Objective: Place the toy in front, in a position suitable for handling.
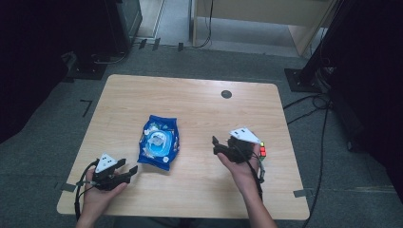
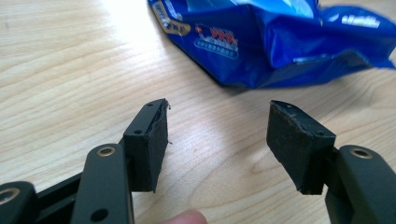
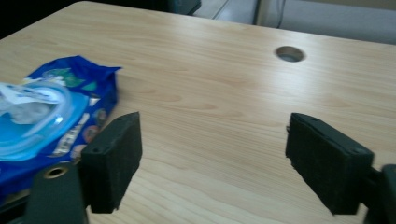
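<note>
A blue wet-wipes pack [image 1: 159, 142] is seen lying flat on the wooden table [image 1: 199, 107], left of the table's middle, with its pale flip lid facing up. In the left gripper view the pack's crumpled blue end [image 2: 280, 42] is shown just ahead of the jaws; a yellow-edged label and a small red-and-white logo are printed there, but the lettering is too blurred to be read. In the right gripper view the pack [image 3: 51, 121] is seen at the left, and the small print around its lid cannot be made out either.

The left gripper [image 1: 127, 170] is held low near the table's front left edge, pointed toward the pack and just short of it. Its jaws are spread, with bare wood between the pads. The right gripper [image 1: 216, 145] is held to the right of the pack, well apart from it, its jaws spread wide around nothing. A multicoloured cube [image 1: 262, 151], possibly a puzzle cube, is partly hidden behind the right hand [image 1: 240, 166]. A round cable hole [image 1: 226, 94] is set near the far edge.
</note>
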`<act>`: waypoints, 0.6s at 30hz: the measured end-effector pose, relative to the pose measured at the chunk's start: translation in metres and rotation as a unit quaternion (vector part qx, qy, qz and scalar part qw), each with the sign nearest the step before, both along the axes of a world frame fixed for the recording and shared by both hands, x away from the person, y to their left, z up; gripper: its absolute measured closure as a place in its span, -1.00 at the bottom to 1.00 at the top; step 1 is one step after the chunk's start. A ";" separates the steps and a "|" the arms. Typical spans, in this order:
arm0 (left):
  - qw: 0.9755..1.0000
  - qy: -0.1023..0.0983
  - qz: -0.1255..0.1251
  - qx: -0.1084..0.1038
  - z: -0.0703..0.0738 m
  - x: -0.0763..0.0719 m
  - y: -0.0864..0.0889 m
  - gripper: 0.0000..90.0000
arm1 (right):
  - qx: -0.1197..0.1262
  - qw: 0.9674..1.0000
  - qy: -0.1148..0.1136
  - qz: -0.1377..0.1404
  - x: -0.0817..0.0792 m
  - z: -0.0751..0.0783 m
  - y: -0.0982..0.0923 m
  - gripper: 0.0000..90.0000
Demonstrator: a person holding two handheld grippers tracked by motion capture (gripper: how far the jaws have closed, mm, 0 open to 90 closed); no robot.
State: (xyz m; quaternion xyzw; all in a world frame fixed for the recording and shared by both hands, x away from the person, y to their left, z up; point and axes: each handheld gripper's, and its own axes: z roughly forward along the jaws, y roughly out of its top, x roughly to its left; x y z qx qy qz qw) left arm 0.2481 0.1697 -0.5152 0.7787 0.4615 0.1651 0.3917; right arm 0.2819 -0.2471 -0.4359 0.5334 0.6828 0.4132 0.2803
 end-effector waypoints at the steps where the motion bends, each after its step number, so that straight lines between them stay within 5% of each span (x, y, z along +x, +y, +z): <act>1: 1.000 0.004 -0.001 0.011 -0.001 0.000 -0.002 -0.14 | -0.006 1.000 -0.003 -0.007 -0.002 -0.001 -0.009 -0.66; 4: 0.999 0.005 -0.005 0.031 -0.001 0.000 -0.006 -0.15 | -0.008 1.000 -0.007 -0.024 -0.007 -0.003 -0.029 -0.67; 5: 0.999 0.002 -0.005 0.035 -0.001 0.000 -0.008 -0.15 | 0.000 0.999 -0.007 -0.045 -0.012 -0.005 -0.050 -0.73; 10: 0.999 0.006 -0.001 0.032 -0.001 0.000 -0.007 -0.20 | 0.008 0.996 0.004 -0.089 -0.024 -0.021 -0.089 -0.88; 18: 0.998 0.003 0.002 0.059 -0.002 0.000 -0.013 -0.48 | 0.016 0.994 0.052 -0.099 -0.031 -0.055 -0.091 -0.98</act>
